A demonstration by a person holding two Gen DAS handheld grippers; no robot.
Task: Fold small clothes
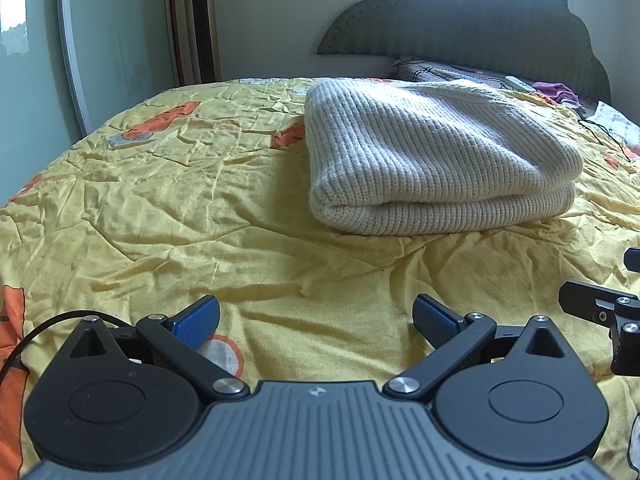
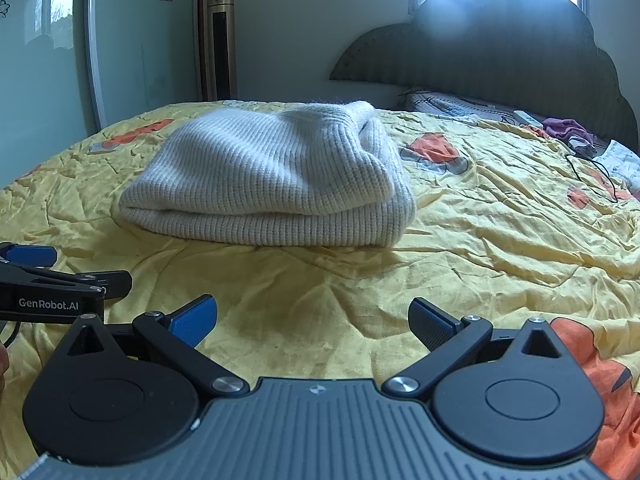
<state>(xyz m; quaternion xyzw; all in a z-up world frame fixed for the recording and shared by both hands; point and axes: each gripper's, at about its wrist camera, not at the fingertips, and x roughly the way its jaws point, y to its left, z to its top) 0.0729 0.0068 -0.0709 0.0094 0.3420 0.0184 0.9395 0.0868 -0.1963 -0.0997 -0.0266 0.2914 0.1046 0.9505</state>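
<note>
Closest to us, the left gripper (image 1: 316,320) has its two blue pads spread wide apart, and it holds nothing. The right gripper (image 2: 313,322) is the same: wide apart and holding nothing. Both sit low over the yellow bedcover (image 1: 160,216), side by side.

A bit farther out lies the white knit sweater (image 1: 432,156). It is already folded into a thick, neat bundle, with one layer on top of another. From the left gripper it lies at about 1 o'clock. From the right gripper it lies at about 11 o'clock, so it sits between the two, out in front. Its long side runs left to right, from 9 to 3 o'clock. Neither gripper touches it. Both look about as near.

Far back at 1 o'clock are a grey headboard (image 1: 480,20) and a purple cloth (image 2: 568,128).
</note>
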